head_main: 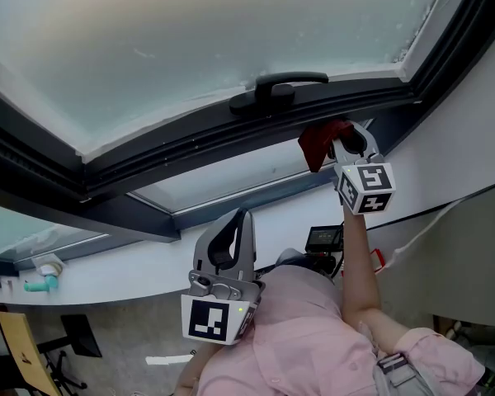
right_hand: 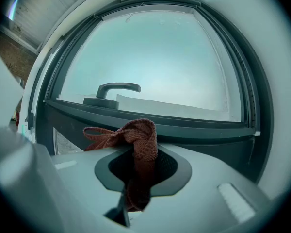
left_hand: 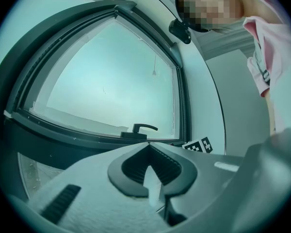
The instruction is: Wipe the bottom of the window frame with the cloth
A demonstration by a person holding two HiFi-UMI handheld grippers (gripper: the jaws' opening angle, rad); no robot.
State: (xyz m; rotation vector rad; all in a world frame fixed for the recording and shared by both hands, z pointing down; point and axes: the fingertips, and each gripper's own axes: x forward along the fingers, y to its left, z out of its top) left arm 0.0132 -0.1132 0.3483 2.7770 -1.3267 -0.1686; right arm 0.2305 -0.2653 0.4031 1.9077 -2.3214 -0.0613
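Observation:
A dark red cloth (head_main: 318,143) hangs bunched from my right gripper (head_main: 346,143), which is shut on it. The cloth touches or nearly touches the dark bottom bar of the window frame (head_main: 190,134), just right of and below the black handle (head_main: 279,85). In the right gripper view the cloth (right_hand: 136,135) spills over the closed jaws of my right gripper (right_hand: 144,147), with the frame's bottom bar (right_hand: 184,125) and the handle (right_hand: 117,89) just beyond. My left gripper (head_main: 231,225) is held low by the person's chest, shut and empty. From my left gripper (left_hand: 148,144) the frame (left_hand: 77,135) lies well ahead.
A smaller fixed pane (head_main: 231,176) sits under the main sash. A white ledge (head_main: 107,279) runs below it and carries a teal and white object (head_main: 43,275) at the left. A small dark device (head_main: 323,238) and a cable lie near the right arm. A yellow chair (head_main: 21,349) stands on the floor.

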